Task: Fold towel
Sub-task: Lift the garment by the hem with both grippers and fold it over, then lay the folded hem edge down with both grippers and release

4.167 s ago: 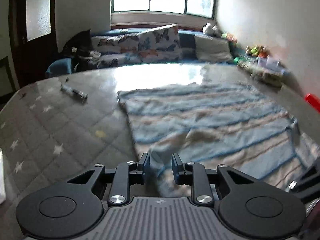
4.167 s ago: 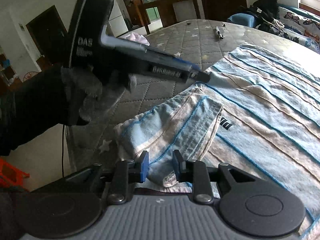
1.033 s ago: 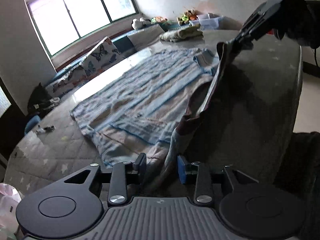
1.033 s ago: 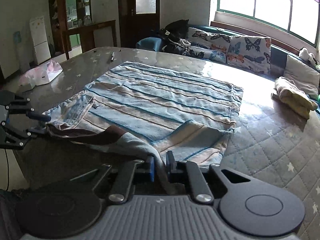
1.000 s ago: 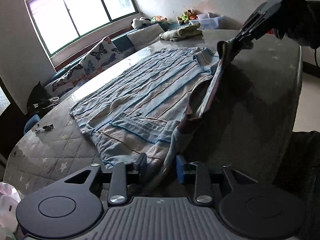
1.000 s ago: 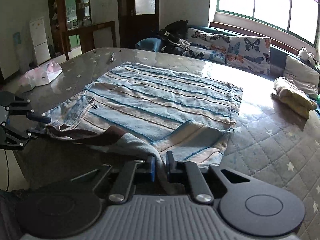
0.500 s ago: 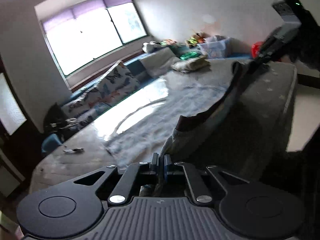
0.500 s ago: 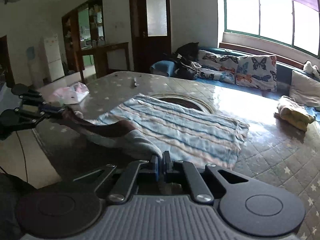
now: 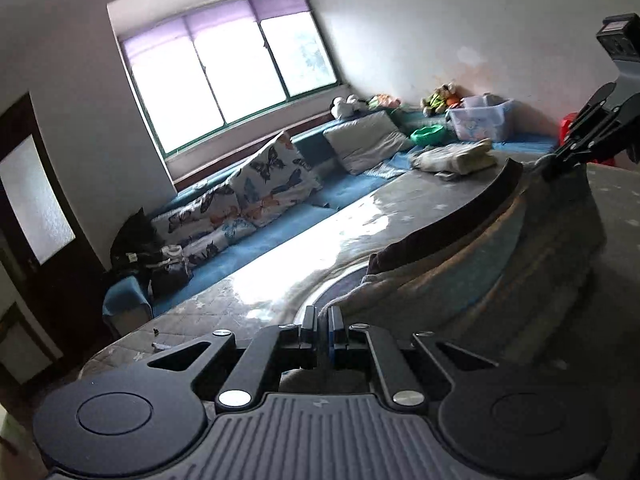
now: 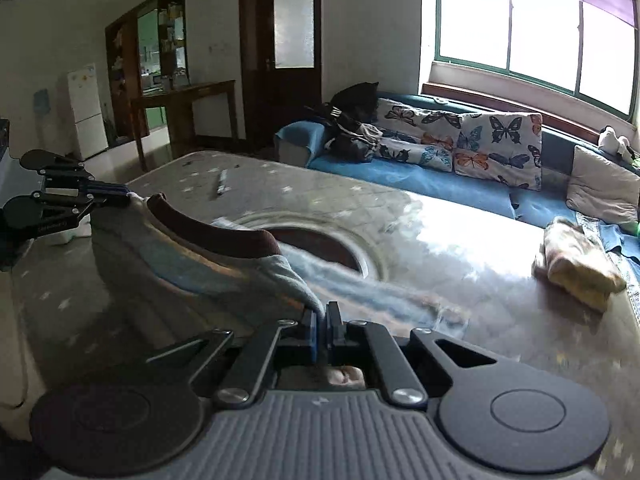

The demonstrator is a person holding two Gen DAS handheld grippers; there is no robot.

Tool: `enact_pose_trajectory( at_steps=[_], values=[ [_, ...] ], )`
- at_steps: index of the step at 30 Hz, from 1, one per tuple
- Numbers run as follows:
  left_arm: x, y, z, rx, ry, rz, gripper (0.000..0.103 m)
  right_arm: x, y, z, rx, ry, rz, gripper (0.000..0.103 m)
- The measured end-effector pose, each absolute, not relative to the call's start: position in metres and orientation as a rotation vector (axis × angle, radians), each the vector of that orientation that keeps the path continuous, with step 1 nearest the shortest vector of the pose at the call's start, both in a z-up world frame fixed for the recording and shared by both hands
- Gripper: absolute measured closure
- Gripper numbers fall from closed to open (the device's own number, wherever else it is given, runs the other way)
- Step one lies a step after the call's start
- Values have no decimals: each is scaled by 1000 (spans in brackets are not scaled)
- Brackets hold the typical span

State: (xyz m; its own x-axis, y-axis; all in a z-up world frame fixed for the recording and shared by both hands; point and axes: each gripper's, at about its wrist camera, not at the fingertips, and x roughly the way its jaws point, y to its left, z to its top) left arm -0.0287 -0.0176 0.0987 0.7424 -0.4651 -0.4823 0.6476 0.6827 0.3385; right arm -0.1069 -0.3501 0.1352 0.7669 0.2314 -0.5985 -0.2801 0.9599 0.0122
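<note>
- Daylight from a wide window (image 9: 224, 76) fell across a quilted, star-patterned surface (image 10: 460, 240), with a blue couch (image 10: 440, 184) carrying butterfly cushions (image 10: 496, 144) behind it.
- Left gripper (image 9: 323, 334) had its fingers (image 9: 308, 330) pressed nearly together, pinching a corner of the towel (image 9: 520, 264) in the narrow slit between them.
- From those fingers the towel rose ahead and to the right as a lifted sheet, its dark upper hem curving up to the other gripper at the far right edge of the left wrist view.
- Right gripper (image 10: 321, 330) was likewise closed on the towel (image 10: 192, 264), with cloth emerging just ahead of the fingers (image 10: 333, 326).
- From the right fingers the towel's hem ran up and to the left, to where the left gripper (image 10: 120, 196) clamped the opposite corner.
- Towel hung stretched between the two grippers, raised off the surface; its lower part trailed blurred toward the surface ahead of the right fingers, and contact there could not be judged.
- Folded yellowish cloth (image 10: 576, 268) lay on the surface well to the right of the right fingers.
- Small pen-like object (image 10: 220, 182) lay on the surface far ahead and left of the right fingers.
- Dark door (image 10: 286, 52) stood beyond it.
</note>
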Motion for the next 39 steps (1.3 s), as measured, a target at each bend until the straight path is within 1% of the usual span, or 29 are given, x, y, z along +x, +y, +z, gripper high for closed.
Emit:
enact_pose_trajectory(
  at_steps=[3,6,11,14,18,19,21,22,24,26,28,33,34,37,39],
  values=[
    [7,-31,100,517,393,-624,98,-66,-356,132,-94,659,268,99],
    [51,-44,89,515,452,-617,98,-24,-363,118,-91,705,254,99],
    [104,-63,54,519,547,-606,97,33,-375,82,-37,773,222,99],
    [126,-71,34,512,601,-594,97,53,-379,61,-17,797,201,99],
    [142,-76,13,490,655,-569,94,74,-383,30,12,840,170,96],
    [146,-77,9,483,666,-560,94,75,-385,26,27,842,162,93],
    [151,-80,3,477,678,-550,94,78,-390,18,56,845,147,90],
    [152,-81,1,478,679,-545,94,78,-390,18,61,845,144,88],
    [152,-81,1,482,683,-541,94,77,-392,19,72,846,139,88],
    [154,-81,3,490,679,-517,93,76,-390,22,71,836,131,85],
    [157,-80,9,490,660,-462,93,73,-385,29,59,814,119,85],
    [154,-68,39,336,643,-442,93,65,-371,47,30,757,97,85],
    [148,-69,44,301,643,-467,93,63,-366,50,26,744,98,83],
    [132,-80,48,265,658,-535,93,65,-357,52,-7,726,59,81],
    [128,-88,45,233,699,-573,93,67,-352,52,-19,718,37,80]
  ],
)
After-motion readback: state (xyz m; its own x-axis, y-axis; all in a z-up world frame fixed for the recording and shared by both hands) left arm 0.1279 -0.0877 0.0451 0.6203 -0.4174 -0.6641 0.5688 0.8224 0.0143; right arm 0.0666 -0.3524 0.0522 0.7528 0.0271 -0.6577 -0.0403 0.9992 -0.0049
